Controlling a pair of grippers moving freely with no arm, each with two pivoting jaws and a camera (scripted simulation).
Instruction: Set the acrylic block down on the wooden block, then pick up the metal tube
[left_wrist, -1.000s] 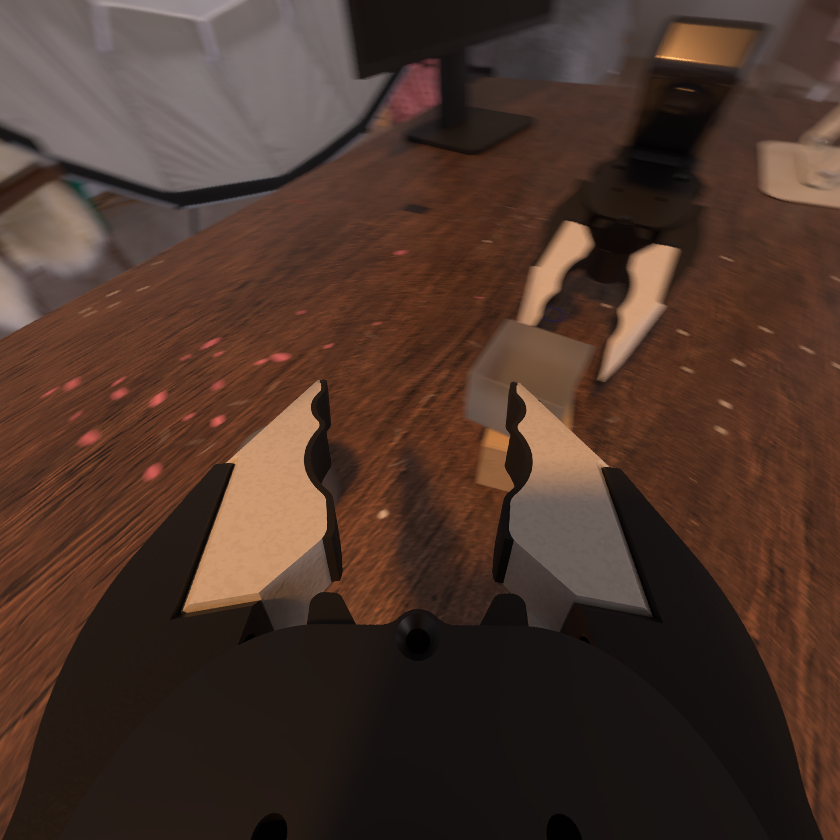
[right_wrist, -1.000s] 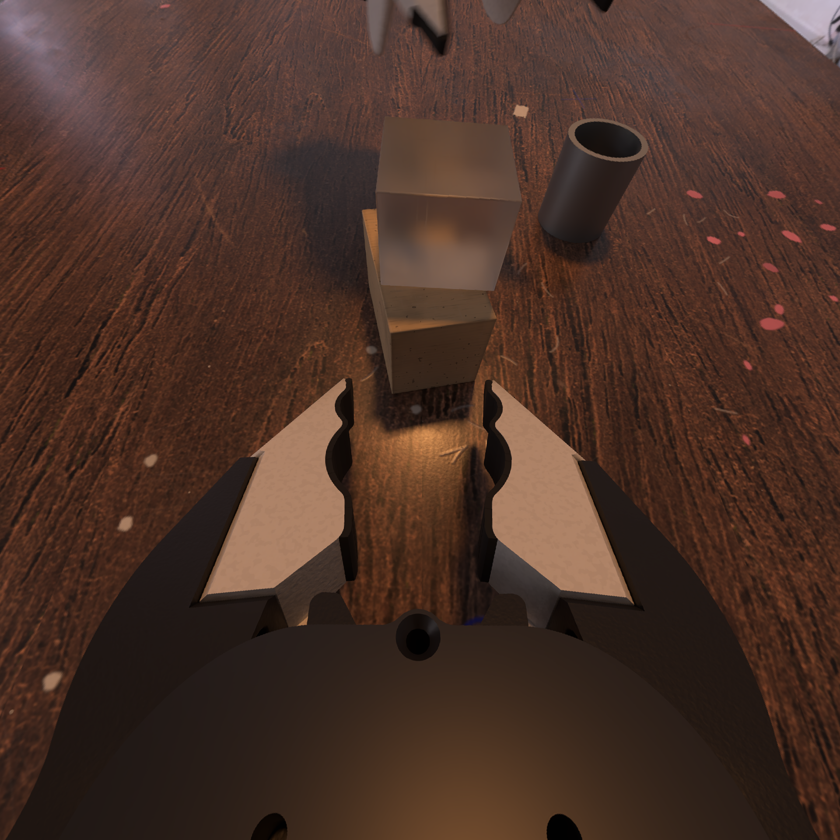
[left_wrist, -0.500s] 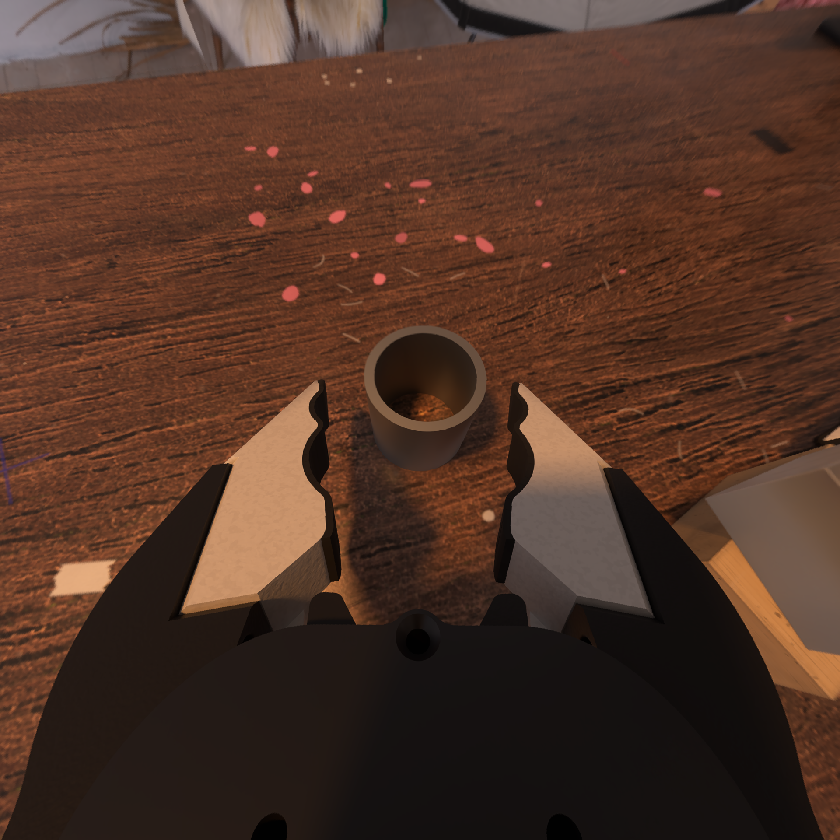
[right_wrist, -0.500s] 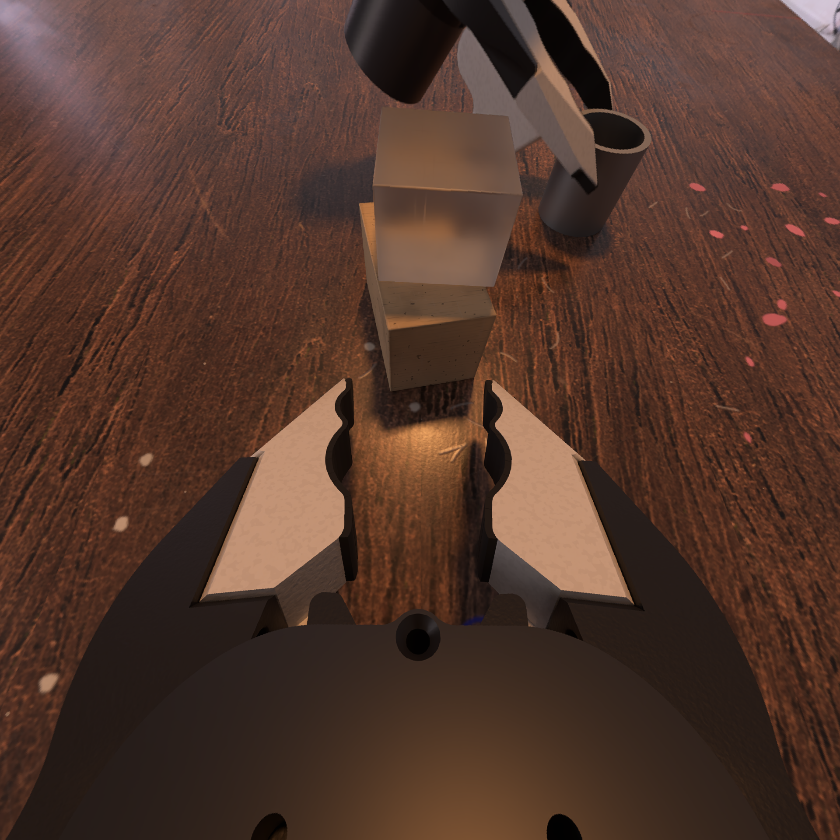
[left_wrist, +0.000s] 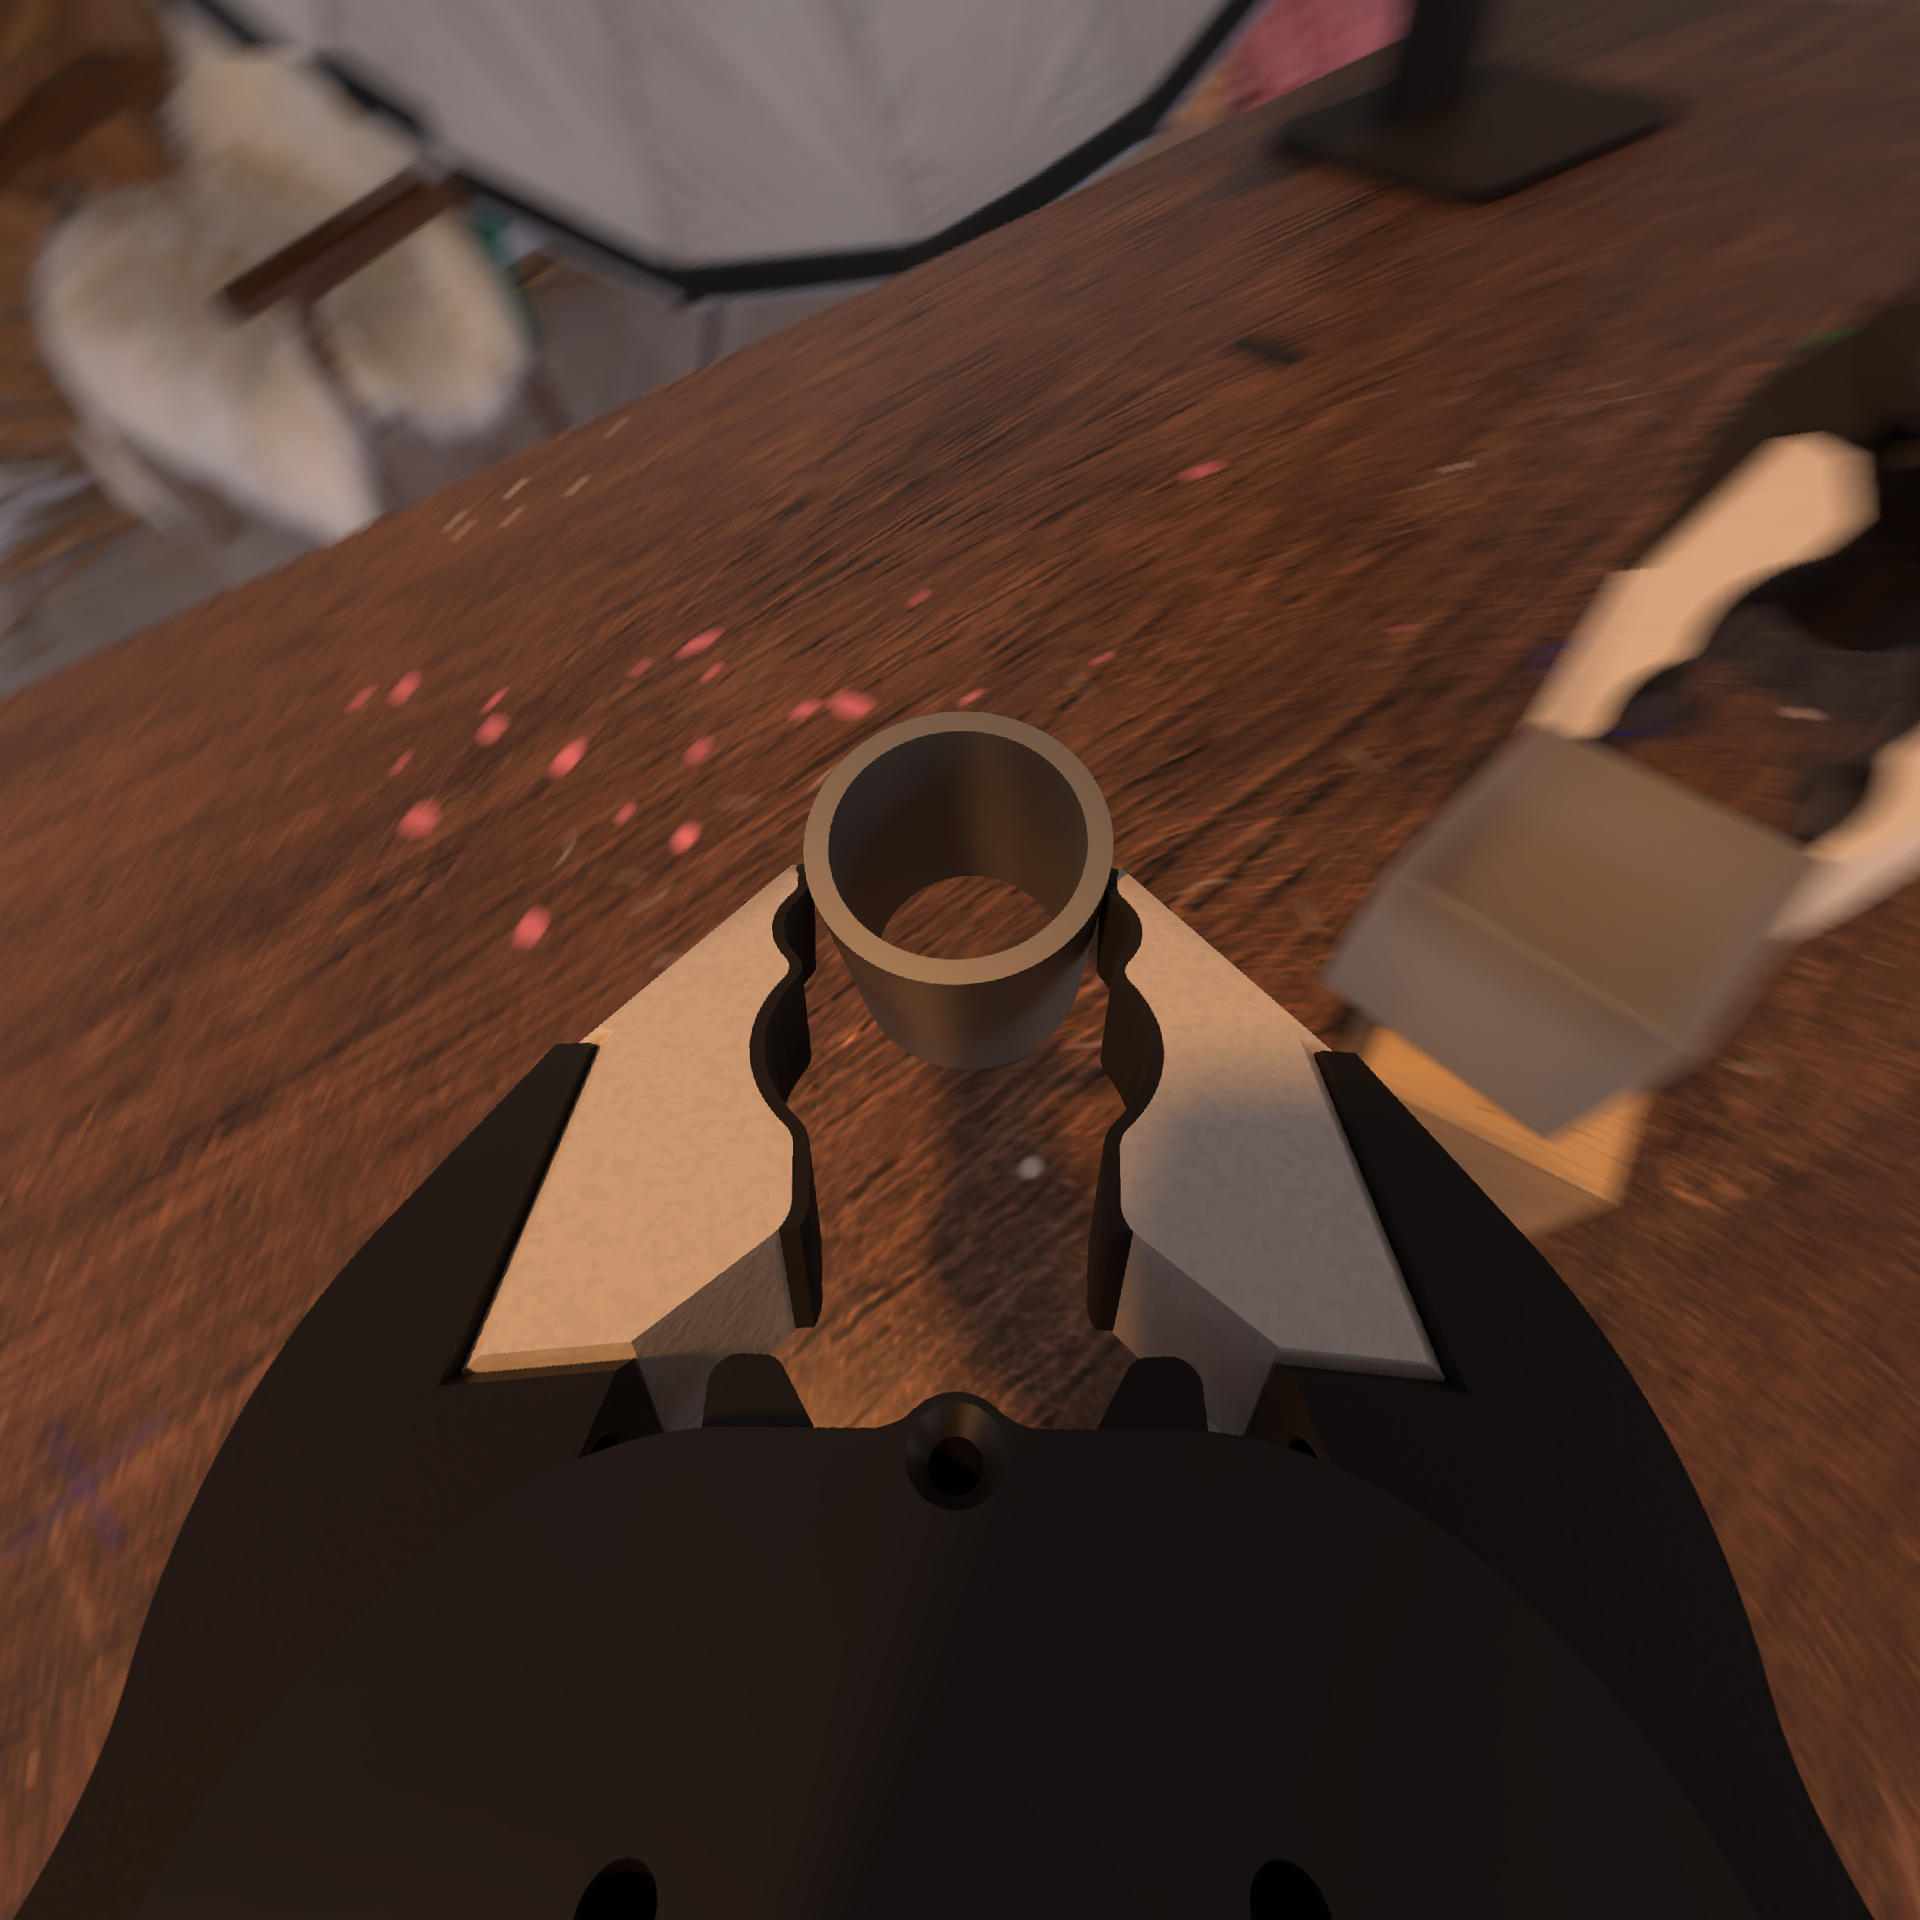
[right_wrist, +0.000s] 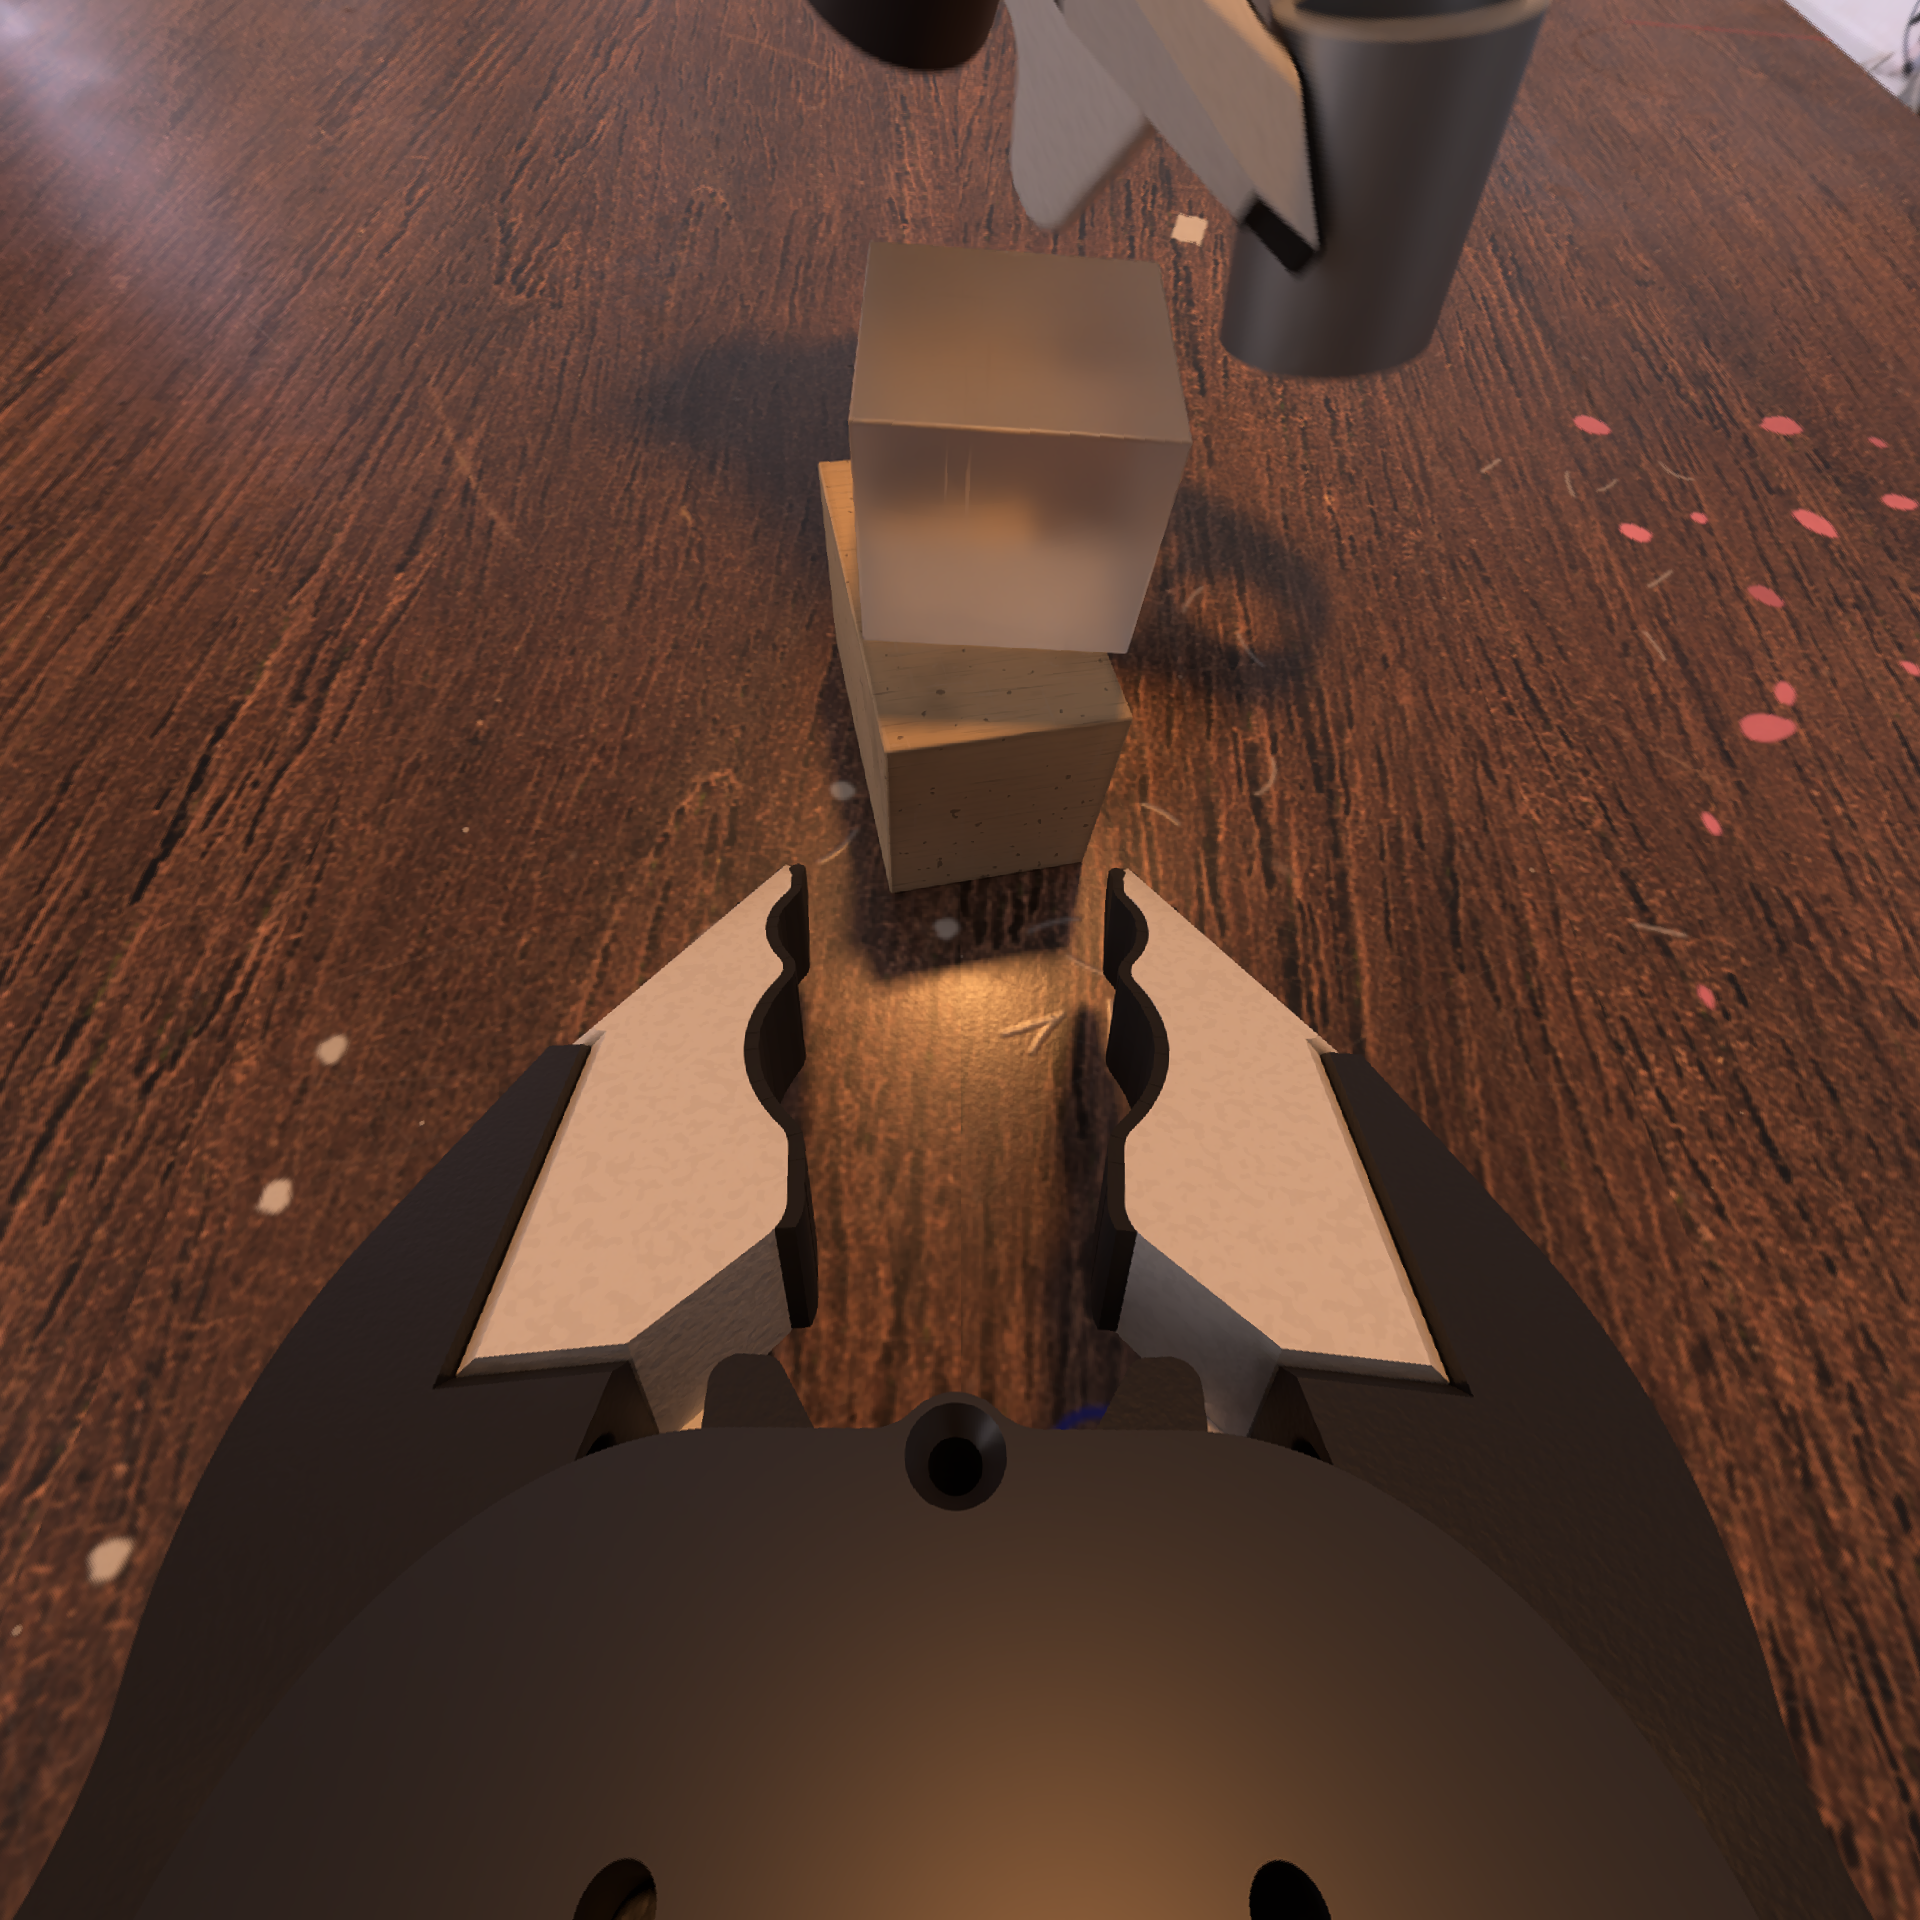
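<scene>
My left gripper (left_wrist: 956, 878) is shut on the dark metal tube (left_wrist: 956, 966), pinching it upright at the fingertips and holding it above the table; its shadow lies below. The tube also shows in the right wrist view (right_wrist: 1371, 208), raised at the top right with a left finger (right_wrist: 1195, 104) against it. The frosted acrylic block (right_wrist: 1013, 468) rests on the wooden block (right_wrist: 987, 790), a little off-centre. Both show blurred in the left wrist view: acrylic (left_wrist: 1558, 935), wood (left_wrist: 1538, 1164). My right gripper (right_wrist: 956, 904) is open and empty, just short of the stack.
The dark wooden table (right_wrist: 416, 623) carries pink specks (right_wrist: 1766, 727) to the right of the stack. Beyond the table's far edge are a white panel (left_wrist: 779, 125) and a furry seat (left_wrist: 260, 343). A black monitor base (left_wrist: 1475, 125) stands at the back.
My left gripper swung over the tube, shut on it and lifted it off the table. The right gripper stayed open in place; the stacked blocks have not moved.
</scene>
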